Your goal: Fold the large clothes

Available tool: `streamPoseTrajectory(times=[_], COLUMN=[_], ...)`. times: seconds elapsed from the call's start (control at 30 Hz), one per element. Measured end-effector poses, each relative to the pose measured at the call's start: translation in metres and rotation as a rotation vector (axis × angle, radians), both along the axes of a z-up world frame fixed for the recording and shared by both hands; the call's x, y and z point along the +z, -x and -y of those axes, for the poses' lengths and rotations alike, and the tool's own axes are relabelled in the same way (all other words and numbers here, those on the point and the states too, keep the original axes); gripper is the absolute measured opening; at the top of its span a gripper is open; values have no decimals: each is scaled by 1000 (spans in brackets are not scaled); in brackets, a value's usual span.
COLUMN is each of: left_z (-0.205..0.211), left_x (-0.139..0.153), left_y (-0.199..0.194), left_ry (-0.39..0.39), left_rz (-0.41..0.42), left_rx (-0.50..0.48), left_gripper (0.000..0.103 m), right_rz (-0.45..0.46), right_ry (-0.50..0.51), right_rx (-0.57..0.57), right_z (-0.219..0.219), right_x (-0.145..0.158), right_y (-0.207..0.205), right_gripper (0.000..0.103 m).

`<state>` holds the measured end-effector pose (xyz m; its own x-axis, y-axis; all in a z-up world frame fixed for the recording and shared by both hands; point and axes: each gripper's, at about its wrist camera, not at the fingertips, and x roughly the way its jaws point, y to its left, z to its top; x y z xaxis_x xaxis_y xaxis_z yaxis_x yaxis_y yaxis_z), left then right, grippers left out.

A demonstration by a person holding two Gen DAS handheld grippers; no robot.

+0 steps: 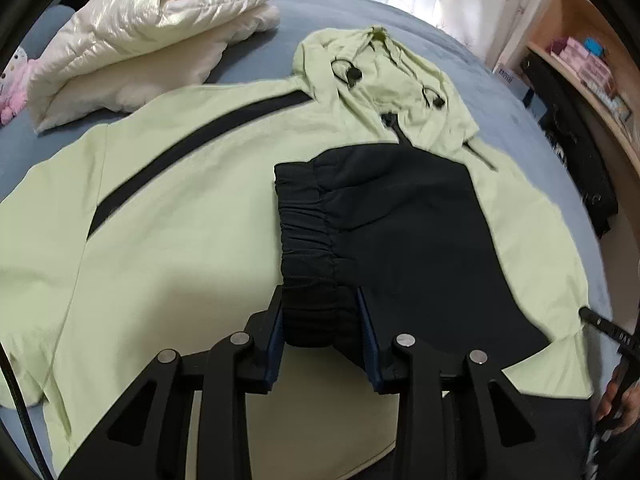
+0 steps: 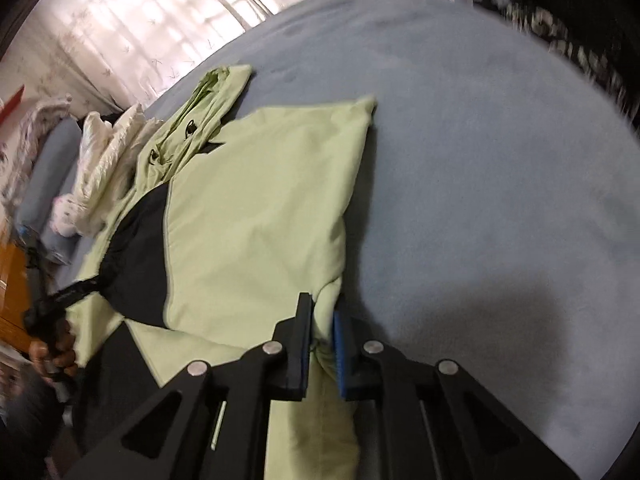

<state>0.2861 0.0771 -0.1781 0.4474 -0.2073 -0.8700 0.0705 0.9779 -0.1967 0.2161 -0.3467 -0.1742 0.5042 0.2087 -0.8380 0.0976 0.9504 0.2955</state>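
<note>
Left wrist, hoodie [image 1: 168, 208] flat, hood [image 1: 384, 76] pointing away

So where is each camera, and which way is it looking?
Left wrist view: on the left gripper, looking along its fingers, shut on the hoodie's black cuff, towards the hood; the other gripper's tip shows at right.
Right wrist view: on the right gripper, pinching the hoodie's green edge, facing across the bed; a hand shows at left.
Both show the hoodie, bed, white jacket.

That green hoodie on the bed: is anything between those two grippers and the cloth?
Nothing visible. The left gripper is already shut on the hoodie's black cuff, and the right gripper is shut on the green hoodie at its folded edge.
</note>
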Motion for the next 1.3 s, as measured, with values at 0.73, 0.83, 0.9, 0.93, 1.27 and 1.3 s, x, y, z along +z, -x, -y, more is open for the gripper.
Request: streamPoseTrajectory(times=[0.73, 0.83, 0.9, 0.93, 1.27, 1.3], left_z=[34, 32, 25, 21, 1, -1], left_x=[31, 28, 18, 13, 2, 3], left_y=[21, 22, 19, 17, 24, 25], left_ry=[-192, -214, -234, -226, -168, -187], left_rz=[98, 112, 78, 60, 41, 50], left_rx=[-4, -10, 1, 2, 21, 36], left_gripper=[58, 58, 58, 64, 66, 66], right_rz=[11, -21, -12, -12, -8, -7], right_ry=[-3, 55, 61, 61, 70, 66], right_rx=[171, 174, 161, 143, 4, 0], right_z=[-158, -161, -149, -140, -71, -70], right_x=[10, -11, -12, -11, -1, 0], right_y=[-25, -30, -28, -27, -5, -4], right_gripper=[44, 40, 29, 23, 22, 22])
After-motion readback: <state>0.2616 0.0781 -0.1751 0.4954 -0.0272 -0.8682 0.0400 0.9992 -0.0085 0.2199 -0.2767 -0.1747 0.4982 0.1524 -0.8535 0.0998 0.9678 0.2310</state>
